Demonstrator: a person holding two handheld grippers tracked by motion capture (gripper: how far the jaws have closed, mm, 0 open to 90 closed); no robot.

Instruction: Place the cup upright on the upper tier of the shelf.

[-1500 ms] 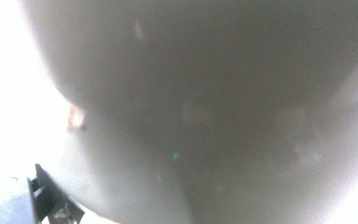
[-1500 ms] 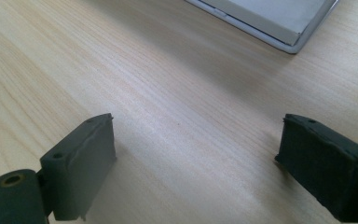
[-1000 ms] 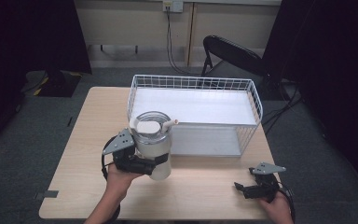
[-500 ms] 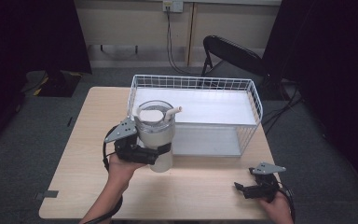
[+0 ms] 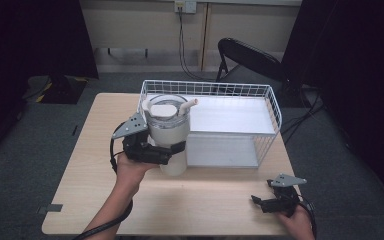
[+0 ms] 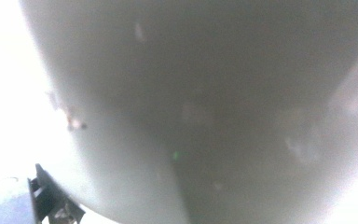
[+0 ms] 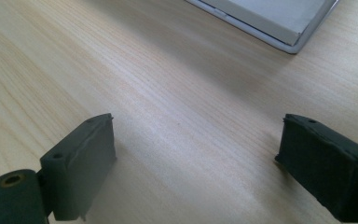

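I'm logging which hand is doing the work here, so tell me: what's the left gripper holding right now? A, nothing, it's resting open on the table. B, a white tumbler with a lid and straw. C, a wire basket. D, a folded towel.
B: in the high view the left gripper has its jaws clamped round the white tumbler, whose wall looms close in the left gripper view.

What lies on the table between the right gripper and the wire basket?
Nothing: in the high view, bare tabletop separates the right gripper from the basket. The right gripper view shows bare wood there too.
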